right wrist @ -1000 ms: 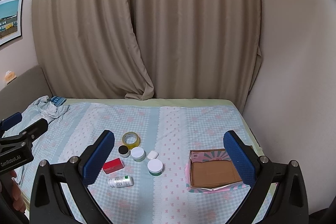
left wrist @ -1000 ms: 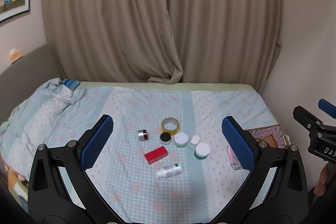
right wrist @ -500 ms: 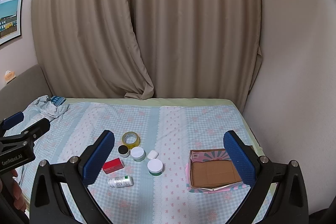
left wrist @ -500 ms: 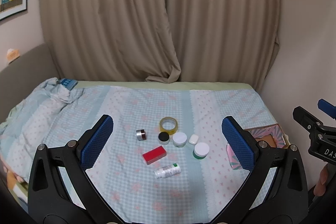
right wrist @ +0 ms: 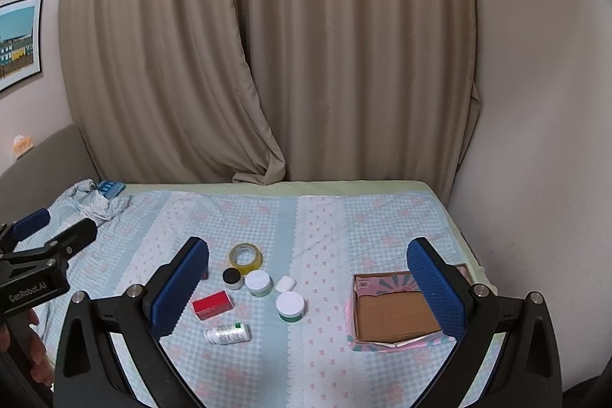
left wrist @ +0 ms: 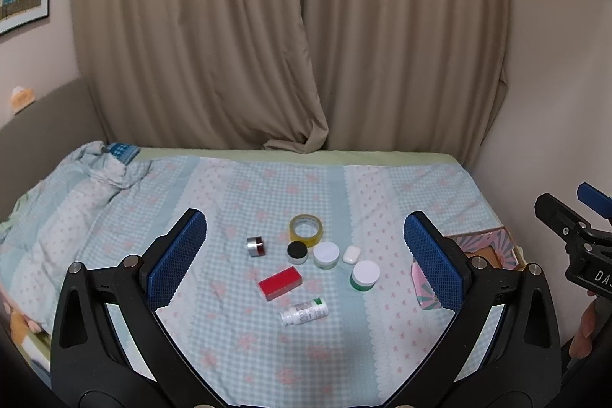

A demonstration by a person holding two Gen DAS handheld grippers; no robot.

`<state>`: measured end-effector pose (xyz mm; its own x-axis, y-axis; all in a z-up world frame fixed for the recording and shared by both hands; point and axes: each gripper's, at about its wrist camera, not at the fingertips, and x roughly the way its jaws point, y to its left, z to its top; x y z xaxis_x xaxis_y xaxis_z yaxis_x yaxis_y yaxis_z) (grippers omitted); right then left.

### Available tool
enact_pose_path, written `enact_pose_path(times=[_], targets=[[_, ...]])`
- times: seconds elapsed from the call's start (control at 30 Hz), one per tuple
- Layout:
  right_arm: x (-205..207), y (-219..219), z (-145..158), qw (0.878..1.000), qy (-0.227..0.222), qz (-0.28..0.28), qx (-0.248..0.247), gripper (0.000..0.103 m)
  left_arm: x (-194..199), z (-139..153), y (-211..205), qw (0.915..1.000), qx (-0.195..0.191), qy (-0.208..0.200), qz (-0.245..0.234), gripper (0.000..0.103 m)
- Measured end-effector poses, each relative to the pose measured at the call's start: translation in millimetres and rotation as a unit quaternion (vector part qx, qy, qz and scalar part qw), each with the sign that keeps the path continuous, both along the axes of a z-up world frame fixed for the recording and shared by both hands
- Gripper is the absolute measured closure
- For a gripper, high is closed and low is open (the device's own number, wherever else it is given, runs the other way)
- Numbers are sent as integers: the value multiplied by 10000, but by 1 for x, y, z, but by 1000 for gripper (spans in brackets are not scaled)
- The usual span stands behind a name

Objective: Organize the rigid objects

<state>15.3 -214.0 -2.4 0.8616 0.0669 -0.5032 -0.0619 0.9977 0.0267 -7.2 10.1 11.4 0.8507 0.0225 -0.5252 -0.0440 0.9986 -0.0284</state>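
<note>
Ahead, the red box [left wrist: 279,283] lies between the wide-spread left gripper [left wrist: 305,255] fingers.

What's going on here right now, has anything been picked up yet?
Nothing is held. A person holds the left gripper and the right gripper open above the bed. The tape roll, jars, red box and pill bottle lie loose on the bedspread. The cardboard box to their right looks empty.

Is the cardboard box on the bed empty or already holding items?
Empty. The right wrist view shows the cardboard box open-topped with only its bare brown floor visible; part is hidden behind a gripper finger.
</note>
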Motion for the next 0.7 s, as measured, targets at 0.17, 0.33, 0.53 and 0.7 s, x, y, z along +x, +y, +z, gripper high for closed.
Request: enact_pose_path(times=[0.17,0.33,0.53,0.7], targets=[[-1,3,2,10000,-44,-27,-46,0,0,0,0,10000,3,-4,-3,1],[0,4,4,10000,-88,-30,-21,0,-1,2,0,10000,35,-15,-8,1],[1,5,1,9999,-105,-62,-33,0,-2,3,-1,10000,60,-26,-10,1],[1,4,-1,9999,-107,-74,-46,0,-4,2,-2,10000,59,-31,-16,1]])
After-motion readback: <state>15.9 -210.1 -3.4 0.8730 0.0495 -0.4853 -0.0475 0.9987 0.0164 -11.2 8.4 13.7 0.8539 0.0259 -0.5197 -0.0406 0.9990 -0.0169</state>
